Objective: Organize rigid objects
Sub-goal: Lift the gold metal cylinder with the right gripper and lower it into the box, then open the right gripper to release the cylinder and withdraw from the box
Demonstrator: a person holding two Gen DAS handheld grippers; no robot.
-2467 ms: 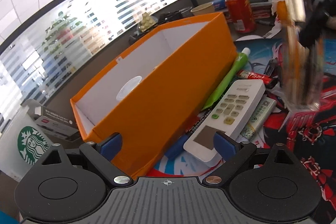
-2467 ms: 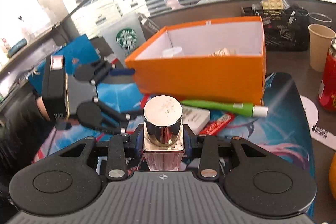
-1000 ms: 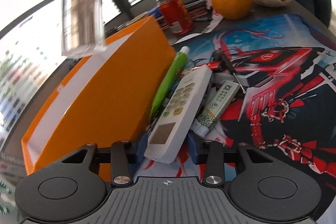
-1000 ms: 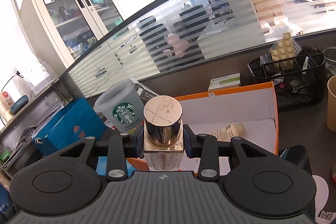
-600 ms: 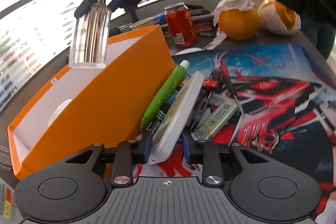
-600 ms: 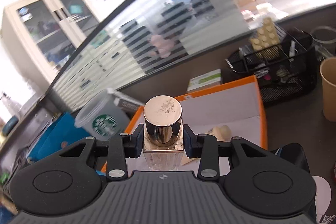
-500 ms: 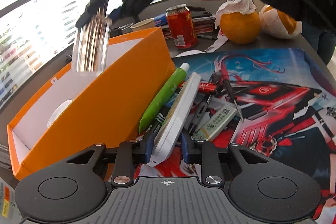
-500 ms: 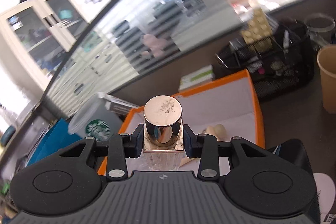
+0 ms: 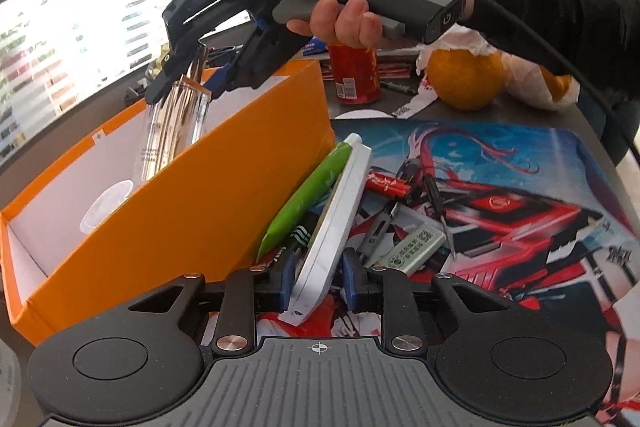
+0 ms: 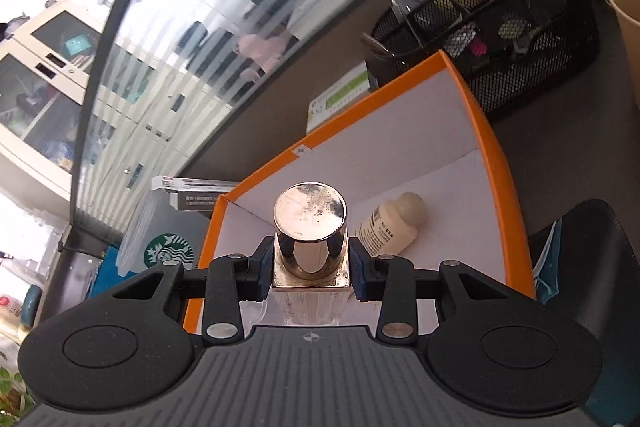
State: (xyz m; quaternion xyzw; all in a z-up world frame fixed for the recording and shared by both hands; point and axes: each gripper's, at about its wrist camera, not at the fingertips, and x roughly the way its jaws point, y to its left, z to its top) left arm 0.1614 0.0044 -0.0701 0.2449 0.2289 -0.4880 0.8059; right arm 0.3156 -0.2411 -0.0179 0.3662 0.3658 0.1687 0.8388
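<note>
Gripping the glass perfume bottle [image 10: 310, 247] by its metal cap, the right gripper [image 10: 310, 273] should lower it upright into the orange box [image 9: 208, 199]; the left gripper [image 9: 318, 283] clamps a white remote [image 9: 334, 223], tilted on edge beside the box

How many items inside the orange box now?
2 resting inside: a cream bottle lying on the floor of the box, and a clear lid at the other end. The perfume bottle is held over it by the right gripper. More may be hidden.
</note>
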